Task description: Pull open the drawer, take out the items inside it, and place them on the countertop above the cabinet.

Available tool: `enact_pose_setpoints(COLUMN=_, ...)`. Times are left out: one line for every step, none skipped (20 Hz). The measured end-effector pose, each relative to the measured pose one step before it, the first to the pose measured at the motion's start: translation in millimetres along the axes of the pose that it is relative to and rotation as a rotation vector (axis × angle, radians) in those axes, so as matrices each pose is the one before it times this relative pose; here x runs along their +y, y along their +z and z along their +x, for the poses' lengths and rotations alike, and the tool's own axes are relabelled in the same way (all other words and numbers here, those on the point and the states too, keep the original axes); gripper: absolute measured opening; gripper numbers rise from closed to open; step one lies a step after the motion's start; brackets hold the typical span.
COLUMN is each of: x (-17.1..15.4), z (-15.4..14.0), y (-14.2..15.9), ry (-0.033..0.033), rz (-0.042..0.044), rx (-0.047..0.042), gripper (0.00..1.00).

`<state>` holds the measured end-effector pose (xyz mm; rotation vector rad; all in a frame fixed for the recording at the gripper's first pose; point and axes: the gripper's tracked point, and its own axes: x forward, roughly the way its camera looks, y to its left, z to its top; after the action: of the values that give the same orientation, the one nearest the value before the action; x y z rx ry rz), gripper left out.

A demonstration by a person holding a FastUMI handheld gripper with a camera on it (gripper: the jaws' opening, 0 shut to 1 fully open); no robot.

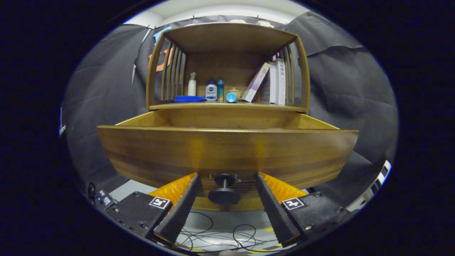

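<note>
The wooden drawer (227,151) stands pulled out of the cabinet, its front panel close ahead of me. Its dark round knob (224,190) sits between my fingers, with a gap on each side. My gripper (227,179) is open, fingertips near the drawer front. The drawer's inside is hidden behind the front panel. Above the drawer is the countertop (227,106) with a white spray bottle (192,84), a white-and-blue bottle (211,90), a teal bottle (220,90), a blue cloth (189,98), a small blue round object (231,97) and a small jar (234,91).
Several books (273,82) lean at the right of the countertop, under the cabinet's top shelf (229,35). Slatted side rails (173,73) close both ends. Loose cables (220,236) lie on the floor below the drawer.
</note>
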<state>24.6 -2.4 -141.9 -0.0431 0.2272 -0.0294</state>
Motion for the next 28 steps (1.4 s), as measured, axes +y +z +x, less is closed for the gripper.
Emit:
enact_pose_setpoints(x=-0.33, z=1.17, y=-0.29, ry=-0.00271, rz=-0.00333, rx=-0.00158, gripper=0.99)
enact_pose_setpoints(x=0.12, z=1.17, y=1.45, ry=0.00191, rz=0.00838, rx=-0.00053, gripper=0.99)
enact_pose_setpoints(x=0.23, z=0.90, y=0.57, ry=0.00447, rz=0.00715, rx=0.00011, gripper=0.99)
enact_pose_setpoints(x=0.73, z=1.51, y=0.28, ry=0.00451, rz=-0.00102, rx=0.00335, gripper=1.00)
enact_pose_setpoints(x=-1.05, z=2.77, y=0.82, ry=0.00274, rz=-0.00158, rx=0.00133, gripper=1.00)
enact_pose_setpoints(x=-0.77, z=1.32, y=1.45, ry=0.00052, rz=-0.00149, rx=0.00211, gripper=1.00)
enact_pose_setpoints(x=0.10, z=2.95, y=1.61, ry=0.00172, rz=-0.00148, rx=0.00013, gripper=1.00)
enact_pose_setpoints(x=-0.32, z=2.39, y=0.16, ry=0.00168, rz=-0.00040, rx=-0.00222, gripper=1.00)
enact_pose_setpoints(x=-0.27, z=1.23, y=1.34, ry=0.00158, rz=-0.00082, rx=-0.00043, gripper=1.00)
enact_pose_setpoints(x=-0.63, z=1.66, y=1.54, ry=0.00092, rz=-0.00209, rx=-0.00143, gripper=1.00)
enact_pose_setpoints(x=-0.54, z=2.23, y=0.56, ry=0.00115, rz=-0.00065, rx=0.00195, gripper=1.00)
enact_pose_setpoints(x=0.60, z=2.40, y=1.67, ry=0.00115, rz=0.00208, rx=0.00070, gripper=1.00)
enact_pose_setpoints(x=0.38, z=3.00, y=1.23, ry=0.00097, rz=0.00068, rx=0.00286, gripper=1.00)
enact_pose_setpoints(x=-0.05, z=3.31, y=2.33, ry=0.00087, rz=-0.00001, rx=0.00005, gripper=1.00)
enact_pose_setpoints(x=0.14, z=3.88, y=1.08, ry=-0.00061, rz=-0.00126, rx=0.00214, gripper=1.00)
enact_pose_setpoints(x=0.54, z=4.35, y=2.72, ry=-0.00034, rz=0.00133, rx=0.00171, gripper=1.00)
enact_pose_setpoints(x=0.66, z=3.49, y=1.73, ry=0.00060, rz=0.00196, rx=0.00192, gripper=1.00)
enact_pose_setpoints(x=0.08, z=3.79, y=2.10, ry=-0.00037, rz=0.00303, rx=0.00067, gripper=1.00)
enact_pose_setpoints(x=1.30, z=4.94, y=1.86, ry=-0.00013, rz=0.00267, rx=0.00303, gripper=1.00)
enact_pose_setpoints(x=1.00, z=5.19, y=3.52, ry=-0.00148, rz=0.00324, rx=-0.00065, gripper=1.00)
enact_pose_setpoints(x=0.88, z=5.00, y=4.21, ry=-0.00230, rz=0.00126, rx=-0.00672, gripper=1.00)
enact_pose_setpoints(x=0.64, z=4.16, y=5.34, ry=-0.00141, rz=-0.00306, rx=-0.01070, gripper=1.00)
enact_pose_setpoints(x=0.85, z=8.46, y=0.71, ry=-0.00274, rz=0.00609, rx=0.01604, gripper=1.00)
enact_pose_setpoints(x=1.62, z=5.06, y=3.92, ry=-0.00182, rz=0.01195, rx=-0.01381, gripper=1.00)
enact_pose_setpoints(x=1.75, z=5.76, y=-1.14, ry=0.00091, rz=0.00761, rx=0.02054, gripper=1.00)
enact_pose_setpoints(x=1.47, z=2.88, y=5.38, ry=-0.00336, rz=0.00074, rx=-0.01008, gripper=1.00)
enact_pose_setpoints(x=0.47, z=6.81, y=0.78, ry=-0.00116, rz=-0.00270, rx=0.01386, gripper=1.00)
enact_pose_setpoints(x=-0.37, z=4.02, y=3.00, ry=-0.00170, rz=0.00371, rx=-0.00460, gripper=1.00)
